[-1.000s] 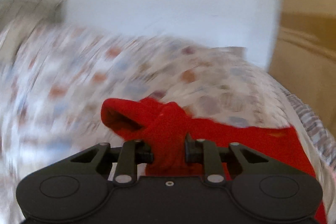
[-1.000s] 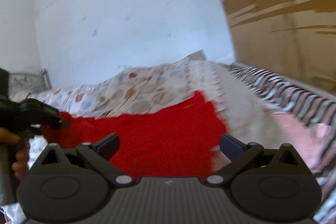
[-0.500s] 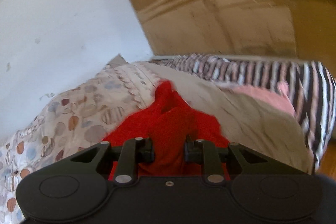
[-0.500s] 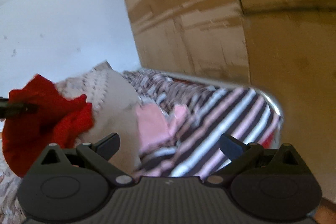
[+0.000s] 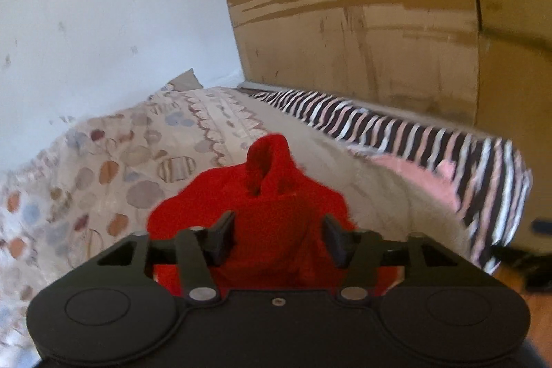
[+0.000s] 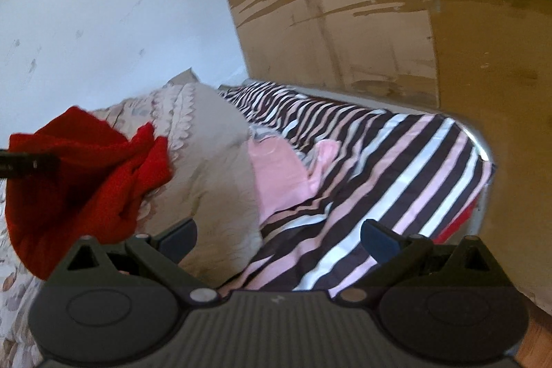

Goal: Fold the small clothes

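Lying bunched at lower centre of the left wrist view: red garment (image 5: 262, 212) on the patterned bedspread (image 5: 120, 161), between the left gripper (image 5: 277, 238) jaws, which have just been opening and stand clear of it. Right gripper (image 6: 277, 238): wide open, empty, over the striped sheet (image 6: 396, 168).

- Left gripper (image 5: 277, 238): matte black body, two round embossed discs, silver pivot pins, one small central screw.
- Right gripper (image 6: 277, 238): dark grey ribbed body, blue-tipped fingers (image 6: 377, 238), silver pivots.
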`<action>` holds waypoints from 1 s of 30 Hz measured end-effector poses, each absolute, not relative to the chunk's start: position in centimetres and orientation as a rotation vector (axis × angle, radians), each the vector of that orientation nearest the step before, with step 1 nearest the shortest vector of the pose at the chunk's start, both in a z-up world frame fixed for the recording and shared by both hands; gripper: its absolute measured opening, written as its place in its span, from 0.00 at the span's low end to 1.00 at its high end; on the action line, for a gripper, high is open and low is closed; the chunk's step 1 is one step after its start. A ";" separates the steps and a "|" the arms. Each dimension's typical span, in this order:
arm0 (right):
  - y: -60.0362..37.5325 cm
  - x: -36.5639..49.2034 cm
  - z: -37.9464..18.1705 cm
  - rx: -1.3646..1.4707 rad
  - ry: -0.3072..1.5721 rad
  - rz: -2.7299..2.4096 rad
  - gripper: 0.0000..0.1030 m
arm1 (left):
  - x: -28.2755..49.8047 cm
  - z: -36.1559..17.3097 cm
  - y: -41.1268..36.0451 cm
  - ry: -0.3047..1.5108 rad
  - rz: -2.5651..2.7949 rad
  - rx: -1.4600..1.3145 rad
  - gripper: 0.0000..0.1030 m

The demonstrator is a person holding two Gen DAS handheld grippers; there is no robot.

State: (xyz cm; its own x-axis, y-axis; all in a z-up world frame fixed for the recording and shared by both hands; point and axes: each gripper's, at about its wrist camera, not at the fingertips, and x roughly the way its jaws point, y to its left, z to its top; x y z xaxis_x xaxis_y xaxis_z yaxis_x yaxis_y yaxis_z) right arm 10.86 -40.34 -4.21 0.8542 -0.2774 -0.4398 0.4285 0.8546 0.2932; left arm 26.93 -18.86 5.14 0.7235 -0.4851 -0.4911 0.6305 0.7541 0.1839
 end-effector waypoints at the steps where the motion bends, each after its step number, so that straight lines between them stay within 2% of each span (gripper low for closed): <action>1: -40.2 11.0 -4.1 0.393 0.400 -0.371 1.00 | 26.8 5.4 -18.5 0.439 -0.650 0.329 0.69; 6: -40.1 12.0 -3.3 0.399 0.419 -0.294 1.00 | 25.7 6.6 -16.5 0.396 -0.655 0.270 0.90; 11: -40.8 13.8 -1.3 0.425 0.386 -0.178 1.00 | 25.5 6.4 -14.8 0.351 -0.579 0.324 0.92; 17: -41.6 19.4 3.0 0.494 0.393 0.042 1.00 | 27.5 5.3 -14.1 0.399 -0.553 0.366 0.92; 20: -41.5 23.2 5.1 0.528 0.432 0.169 1.00 | 28.1 4.9 -14.1 0.416 -0.591 0.369 0.86; 22: -41.1 25.9 6.2 0.553 0.460 0.241 1.00 | 28.3 4.6 -14.4 0.430 -0.622 0.382 0.76; 24: -40.7 28.7 6.9 0.579 0.513 0.267 1.00 | 28.4 4.2 -14.5 0.437 -0.621 0.391 0.60; 25: -40.4 29.9 7.1 0.582 0.535 0.274 1.00 | 28.3 4.0 -14.6 0.427 -0.612 0.408 0.57; 30: -39.6 35.3 6.6 0.585 0.642 0.295 1.00 | 27.5 3.4 -15.1 0.393 -0.611 0.483 0.48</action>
State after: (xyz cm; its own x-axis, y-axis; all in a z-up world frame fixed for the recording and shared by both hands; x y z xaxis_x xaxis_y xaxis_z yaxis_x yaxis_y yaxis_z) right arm 35.35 -39.59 6.64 0.7676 0.4304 -0.4750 -0.0805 0.7999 0.5947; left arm 27.50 -15.10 3.43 0.7526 -0.4473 -0.4832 0.6252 0.7156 0.3115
